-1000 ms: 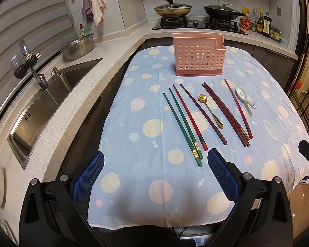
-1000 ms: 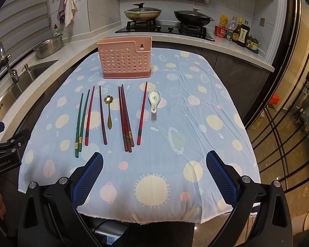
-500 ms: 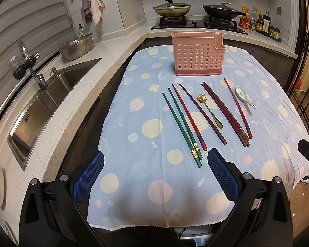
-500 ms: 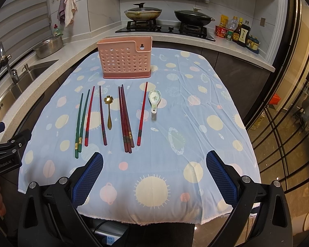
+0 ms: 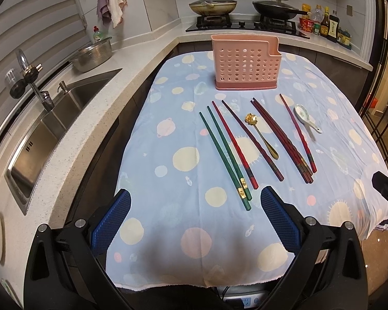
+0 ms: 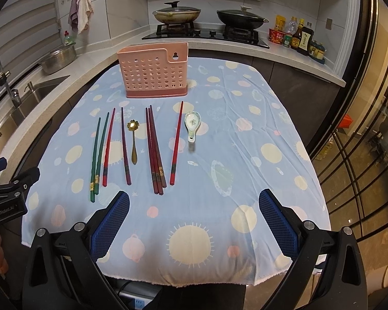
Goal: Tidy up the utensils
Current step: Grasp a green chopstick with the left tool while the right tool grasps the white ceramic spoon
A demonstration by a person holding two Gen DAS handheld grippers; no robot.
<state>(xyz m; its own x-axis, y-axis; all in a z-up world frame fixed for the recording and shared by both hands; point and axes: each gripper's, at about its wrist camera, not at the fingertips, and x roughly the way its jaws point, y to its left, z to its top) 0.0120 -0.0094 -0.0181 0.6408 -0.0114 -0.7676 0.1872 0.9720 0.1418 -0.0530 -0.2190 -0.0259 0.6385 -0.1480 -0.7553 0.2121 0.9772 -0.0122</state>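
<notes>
A pink perforated utensil holder (image 5: pixel 246 64) (image 6: pixel 155 73) stands upright at the far middle of the blue spotted tablecloth (image 5: pixel 183 206) (image 6: pixel 245 155). In front of it lie two green chopsticks (image 5: pixel 223 155) (image 6: pixel 97 152), several red and dark red chopsticks (image 5: pixel 280 137) (image 6: pixel 154 149), a gold flower spoon (image 5: pixel 261 135) (image 6: pixel 133 139) and a white ceramic spoon (image 5: pixel 305 117) (image 6: pixel 192 125). My left gripper (image 5: pixel 194 217) is open and empty above the near cloth, by the green chopsticks' near ends. My right gripper (image 6: pixel 194 219) is open and empty, near the cloth's front edge.
A steel sink (image 5: pixel 51 118) with a tap and a metal colander (image 5: pixel 93 54) run along the counter on the left. A stove with two lidded pans (image 6: pixel 204 15) and sauce bottles (image 6: pixel 297 36) stands behind. A glass door (image 6: pixel 362 129) is on the right.
Both grippers have stayed open; the left view has shifted very slightly. Nothing on the table has moved.
</notes>
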